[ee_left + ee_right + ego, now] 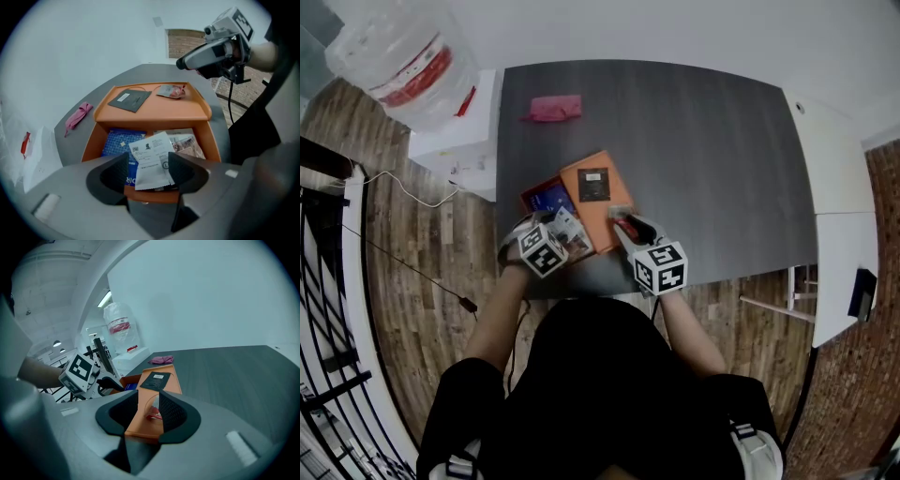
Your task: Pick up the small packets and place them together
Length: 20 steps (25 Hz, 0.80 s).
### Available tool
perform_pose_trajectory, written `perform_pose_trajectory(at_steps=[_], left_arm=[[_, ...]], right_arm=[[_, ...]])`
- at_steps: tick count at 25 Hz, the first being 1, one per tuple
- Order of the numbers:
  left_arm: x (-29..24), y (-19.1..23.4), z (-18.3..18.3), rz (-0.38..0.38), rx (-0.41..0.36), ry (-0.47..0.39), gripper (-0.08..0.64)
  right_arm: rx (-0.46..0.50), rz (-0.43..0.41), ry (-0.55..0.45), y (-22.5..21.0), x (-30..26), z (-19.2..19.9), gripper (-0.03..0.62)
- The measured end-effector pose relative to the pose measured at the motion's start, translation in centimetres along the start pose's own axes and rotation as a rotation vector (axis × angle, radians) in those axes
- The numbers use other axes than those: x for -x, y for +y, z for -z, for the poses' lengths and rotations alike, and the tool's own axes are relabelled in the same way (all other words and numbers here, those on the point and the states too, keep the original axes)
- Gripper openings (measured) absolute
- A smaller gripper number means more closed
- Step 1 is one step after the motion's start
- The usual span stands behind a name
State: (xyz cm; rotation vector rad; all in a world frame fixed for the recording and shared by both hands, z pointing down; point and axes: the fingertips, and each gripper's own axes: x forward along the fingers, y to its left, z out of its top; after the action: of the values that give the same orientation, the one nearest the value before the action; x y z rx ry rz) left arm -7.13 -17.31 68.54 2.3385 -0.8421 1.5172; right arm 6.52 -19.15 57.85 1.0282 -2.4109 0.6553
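While the white packet [151, 159] lies in the orange box [92, 140] beside a blue packet [117, 143], long axis running between my left gripper's [147, 162] released jaws, my right gripper [148, 403] hangs unclenched over the lid [154, 110].

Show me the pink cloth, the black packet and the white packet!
pink cloth [551, 109], head view, its middle.
black packet [130, 100], left gripper view, its middle.
white packet [150, 157], left gripper view, its printed front.
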Motion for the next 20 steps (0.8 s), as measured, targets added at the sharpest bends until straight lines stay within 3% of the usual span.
perform_pose_trajectory(at_steps=[11, 20], left_arm=[[-0.9, 0.9, 1.3, 0.120, 0.059, 0.093, 0.265], [-1.4, 0.0, 1.3, 0.215, -0.007, 0.166, 0.209]], right_arm=[[-0.045, 0.024, 0.013, -1.3, 1.3, 1.3, 0.138], [-0.055, 0.024, 0.013, -1.7, 1.5, 1.3, 0.133]])
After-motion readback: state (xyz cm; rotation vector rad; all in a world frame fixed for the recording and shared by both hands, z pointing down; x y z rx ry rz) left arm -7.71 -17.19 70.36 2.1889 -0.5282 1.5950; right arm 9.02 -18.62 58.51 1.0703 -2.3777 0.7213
